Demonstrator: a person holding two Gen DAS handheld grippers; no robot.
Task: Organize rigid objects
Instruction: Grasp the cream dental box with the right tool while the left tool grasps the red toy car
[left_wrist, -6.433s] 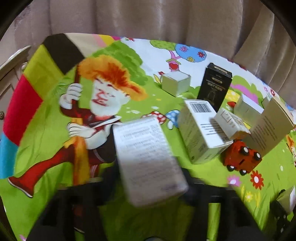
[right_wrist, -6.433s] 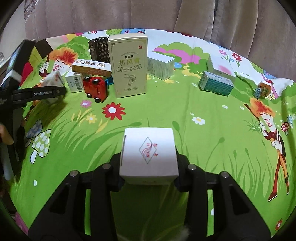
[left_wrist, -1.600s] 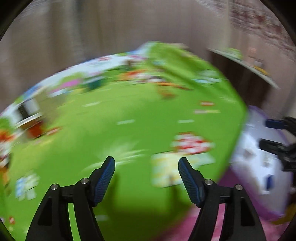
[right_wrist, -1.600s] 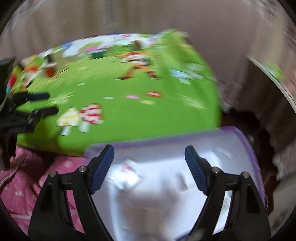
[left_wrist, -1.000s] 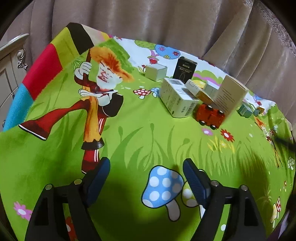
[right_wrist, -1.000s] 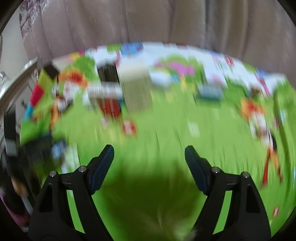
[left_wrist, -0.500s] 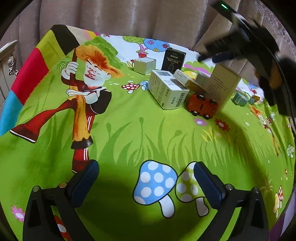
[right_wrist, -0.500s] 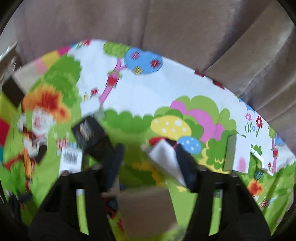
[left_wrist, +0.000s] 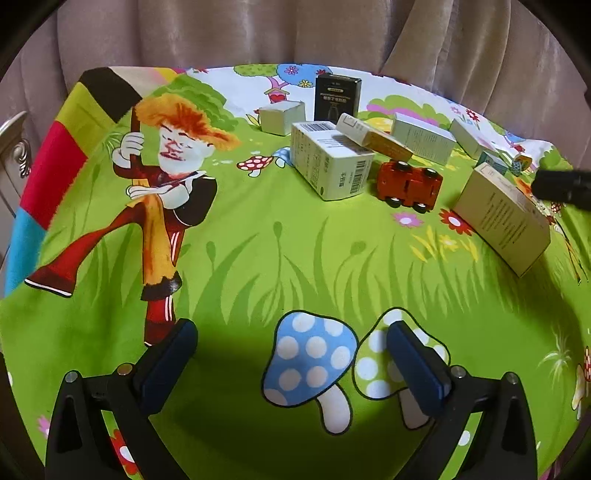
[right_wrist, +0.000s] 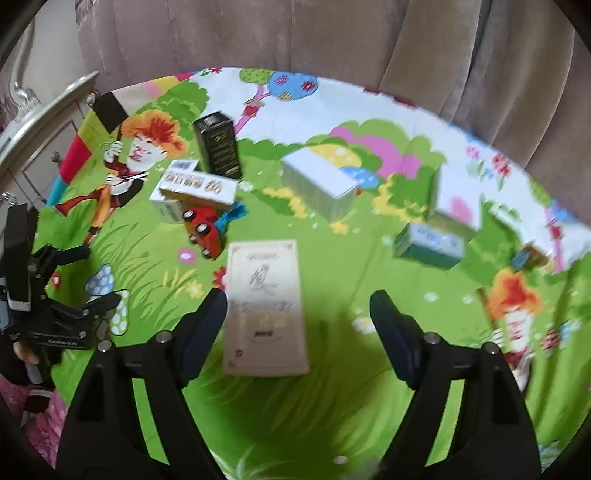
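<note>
A bright green cartoon cloth (left_wrist: 258, 258) covers the whole surface, with beige curtains (left_wrist: 258, 33) hanging behind it. On the cloth a flat cream box (right_wrist: 264, 306) lies face up between the right gripper's (right_wrist: 297, 325) 2 fingers, its left edge just beside the left finger (right_wrist: 201, 328) and a clear gap to the right one. Those jaws are opening and the pads do not press on it. The left gripper (left_wrist: 291, 363) hangs over 2 printed mushrooms with its jaws spread wide and nothing between them. Farther back stands a cluster: a large white box with barcodes (left_wrist: 328, 162), a narrow yellow-and-white box (left_wrist: 373, 136) leaning on top of it, a black box (left_wrist: 337, 98) upright behind, and a small white cube (left_wrist: 282, 117) to its left. A red toy car (left_wrist: 408, 182) sits just right of the barcoded box. More small boxes (right_wrist: 428, 245) lie well apart toward the right.
</note>
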